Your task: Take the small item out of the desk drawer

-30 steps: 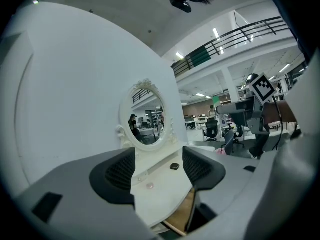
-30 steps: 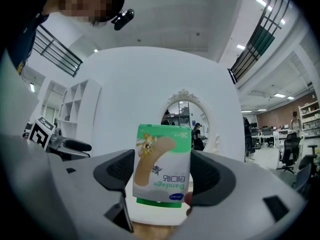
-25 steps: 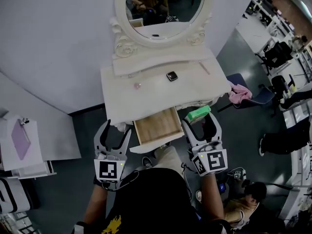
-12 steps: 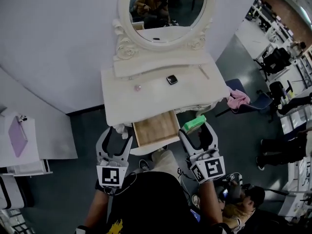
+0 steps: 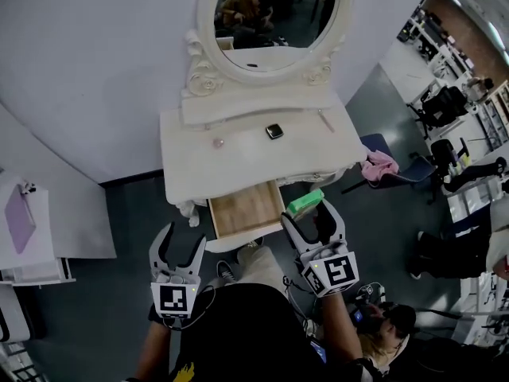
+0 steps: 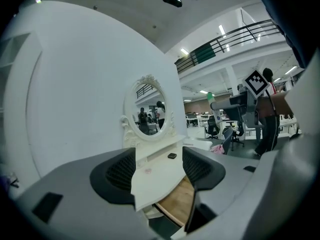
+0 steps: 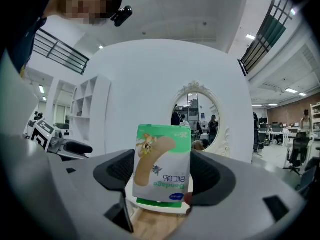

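Observation:
The white dressing table (image 5: 191, 161) has its wooden drawer (image 5: 246, 209) pulled out, and the drawer's inside looks bare. My right gripper (image 5: 308, 212) is to the right of the drawer, shut on a green and white bandage box (image 5: 305, 203). In the right gripper view the box (image 7: 162, 166) stands upright between both pads, in front of the mirror, with the right gripper (image 7: 162, 178) closed on its sides. My left gripper (image 5: 181, 237) hangs open and empty left of the drawer. In the left gripper view the gripper (image 6: 159, 171) frames the table top and the drawer (image 6: 177, 204).
On the table top lie a small dark item (image 5: 274, 131), a pink bit (image 5: 217, 142) and a thin stick (image 5: 327, 121), below the oval mirror (image 5: 270, 10). A chair with pink cloth (image 5: 380, 164) stands at the right. A white shelf unit (image 5: 32, 237) is at the left.
Both grippers have drawn back a little from the table toward the person. The bandage box stays in the right gripper. The drawer stays pulled out.

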Demonstrator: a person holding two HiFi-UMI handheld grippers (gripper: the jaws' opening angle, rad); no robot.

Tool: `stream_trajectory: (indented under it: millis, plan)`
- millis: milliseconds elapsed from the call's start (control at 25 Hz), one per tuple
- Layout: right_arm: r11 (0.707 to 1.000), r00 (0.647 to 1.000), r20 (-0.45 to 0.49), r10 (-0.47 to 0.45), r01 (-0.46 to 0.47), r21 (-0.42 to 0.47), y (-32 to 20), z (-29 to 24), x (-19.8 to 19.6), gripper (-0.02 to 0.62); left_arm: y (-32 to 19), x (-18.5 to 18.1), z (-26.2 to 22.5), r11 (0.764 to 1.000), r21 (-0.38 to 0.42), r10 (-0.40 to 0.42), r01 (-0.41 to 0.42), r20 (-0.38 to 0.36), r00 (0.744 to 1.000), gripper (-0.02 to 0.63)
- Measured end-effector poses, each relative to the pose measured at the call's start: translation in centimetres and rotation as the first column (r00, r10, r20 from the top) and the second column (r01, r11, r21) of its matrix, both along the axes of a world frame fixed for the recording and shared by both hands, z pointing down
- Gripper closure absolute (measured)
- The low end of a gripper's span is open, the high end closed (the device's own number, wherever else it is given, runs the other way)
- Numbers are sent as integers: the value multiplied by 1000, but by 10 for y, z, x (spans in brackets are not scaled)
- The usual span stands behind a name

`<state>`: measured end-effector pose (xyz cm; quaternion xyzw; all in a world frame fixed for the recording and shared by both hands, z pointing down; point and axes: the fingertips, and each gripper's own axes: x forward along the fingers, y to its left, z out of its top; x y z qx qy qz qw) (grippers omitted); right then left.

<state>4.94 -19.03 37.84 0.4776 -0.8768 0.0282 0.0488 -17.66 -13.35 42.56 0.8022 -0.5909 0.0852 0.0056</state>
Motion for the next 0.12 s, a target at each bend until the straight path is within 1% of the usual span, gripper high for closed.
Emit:
stream_trajectory:
  millis: [120]
  plan:
    - [1000,1000,-7,-19,19,6,-2,1,-2,238,6,-3,12,998,-56,-4,7,57,998,308]
